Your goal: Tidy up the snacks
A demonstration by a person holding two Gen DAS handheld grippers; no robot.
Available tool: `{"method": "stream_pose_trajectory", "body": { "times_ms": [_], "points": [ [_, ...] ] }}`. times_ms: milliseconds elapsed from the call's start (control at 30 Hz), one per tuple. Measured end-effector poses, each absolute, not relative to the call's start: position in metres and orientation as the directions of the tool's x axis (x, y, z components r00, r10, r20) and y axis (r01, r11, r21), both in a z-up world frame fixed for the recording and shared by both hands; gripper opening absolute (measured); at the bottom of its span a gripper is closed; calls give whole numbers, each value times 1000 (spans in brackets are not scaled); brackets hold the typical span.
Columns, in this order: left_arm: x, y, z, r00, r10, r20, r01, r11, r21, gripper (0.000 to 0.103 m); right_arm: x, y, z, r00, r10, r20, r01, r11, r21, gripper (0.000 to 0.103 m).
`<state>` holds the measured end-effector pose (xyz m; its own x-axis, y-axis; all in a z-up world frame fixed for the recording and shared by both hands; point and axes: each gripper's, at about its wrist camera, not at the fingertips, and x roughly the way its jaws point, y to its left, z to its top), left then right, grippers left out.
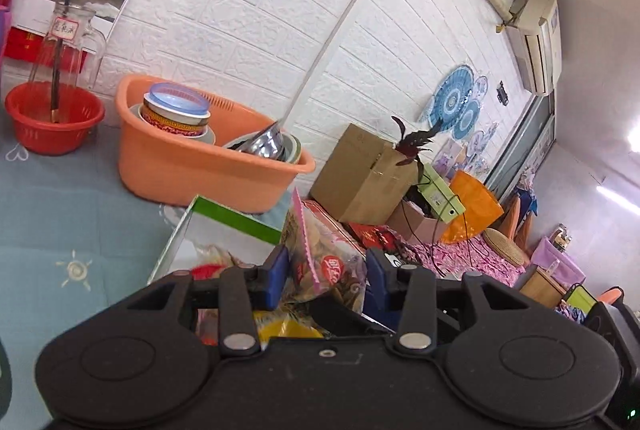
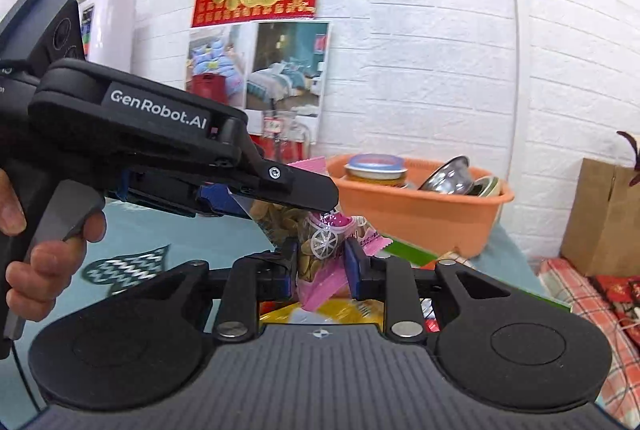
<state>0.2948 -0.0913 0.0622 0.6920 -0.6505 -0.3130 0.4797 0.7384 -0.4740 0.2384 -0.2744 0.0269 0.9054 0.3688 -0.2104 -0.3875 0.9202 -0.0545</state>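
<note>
Both tongs, left tongs [image 1: 326, 276] and right tongs [image 2: 322, 264], pinch one snack bag [image 1: 320, 250]: light, crinkly, slippery; you grip seams at 6 o'clock.

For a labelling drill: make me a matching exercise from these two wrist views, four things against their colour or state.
Things:
1. snack bag
2. wash tub
3. small basket
4. cardboard box

States:
a. red, with a glass jar standing in it
b. brown, closed, beside a dark-leaved plant
c. pink-edged, clamped by the left gripper and the right gripper
d. orange, holding a tin and metal bowls

Pairs: 1-c, 2-d, 3-a, 4-b
</note>
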Motion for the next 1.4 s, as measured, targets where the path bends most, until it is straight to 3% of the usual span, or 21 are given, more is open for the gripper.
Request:
{"method": "stream_pose_trajectory", "body": {
  "times_ms": [67, 100, 167, 200, 267, 367, 867, 1033, 1233, 1400],
  "points": [
    [307, -92, 56, 709, -626, -326, 457, 759, -463, 90, 251, -272, 19, 915, 338, -219, -365, 926, -98, 44],
    [312, -89, 53, 720, -602, -345, 429, 776, -462, 103, 256, -272, 13, 916, 323, -238, -356, 928, -113, 49],
    [314, -83, 45, 754, -546, -366, 362, 810, -462, 103, 258, -272, 4, 914, 306, -268, -347, 930, -123, 79],
    [313, -78, 40, 767, -529, -364, 349, 819, -455, 103, 255, -275, -1, 917, 305, -256, -343, 931, -121, 103],
    [312, -73, 33, 765, -521, -379, 345, 828, -442, 103, 247, -276, -7, 930, 294, -220, -325, 937, -125, 103],
    [309, -68, 29, 764, -505, -402, 325, 839, -437, 103, 244, -274, -8, 928, 287, -238, -326, 935, -141, 103],
    [193, -66, 84, 824, -456, -337, 337, 872, -355, 103, 143, -299, 56, 928, 292, -233, -300, 954, -2, 103],
    [145, -73, 98, 839, -390, -380, 304, 914, -268, 103, 106, -301, 62, 926, 271, -263, -288, 957, -26, 103],
    [105, -78, 65, 834, -320, -450, 261, 947, -190, 103, 81, -306, 35, 917, 233, -323, -246, 969, 2, 103],
    [94, -76, 31, 812, -282, -511, 211, 958, -193, 103, 73, -301, 8, 916, 156, -368, -179, 983, -27, 103]
  ]
}}
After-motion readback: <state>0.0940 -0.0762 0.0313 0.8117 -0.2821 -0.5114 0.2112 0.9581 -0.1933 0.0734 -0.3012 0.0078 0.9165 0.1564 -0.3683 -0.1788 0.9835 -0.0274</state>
